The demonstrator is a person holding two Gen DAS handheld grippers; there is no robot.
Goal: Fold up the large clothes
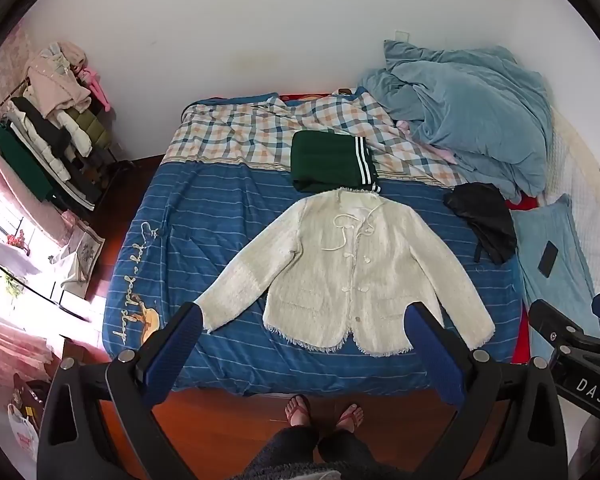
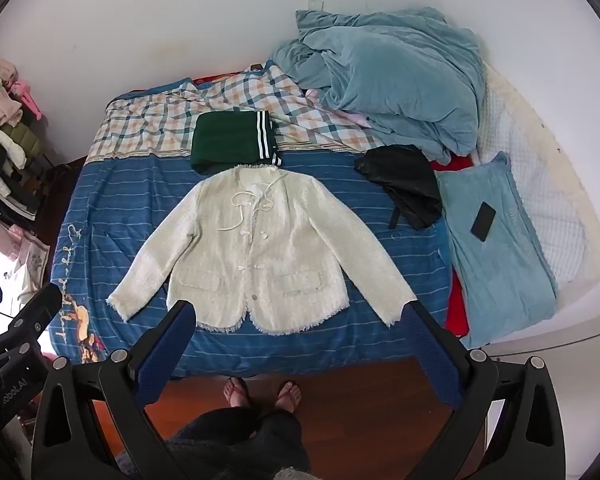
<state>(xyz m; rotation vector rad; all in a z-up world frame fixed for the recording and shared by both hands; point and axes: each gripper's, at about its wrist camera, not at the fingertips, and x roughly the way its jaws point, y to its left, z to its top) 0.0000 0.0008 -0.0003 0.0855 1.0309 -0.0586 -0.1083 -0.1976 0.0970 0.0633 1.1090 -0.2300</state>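
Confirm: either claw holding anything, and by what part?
Nothing held. Left claw and right claw are both open above the bed edge; the jacket lies flat, untouched.

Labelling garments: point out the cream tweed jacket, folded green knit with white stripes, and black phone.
cream tweed jacket (image 2: 260,248), right wrist view, chest front below the cord ties.
folded green knit with white stripes (image 2: 224,138), right wrist view, plain green middle.
black phone (image 2: 483,222), right wrist view, screen centre.

The cream tweed jacket (image 1: 348,272) lies spread flat, front up, sleeves angled outward.

The bed (image 2: 100,200) carries a cream jacket (image 2: 260,248), folded green garment (image 2: 228,140) and black cloth (image 2: 404,184).
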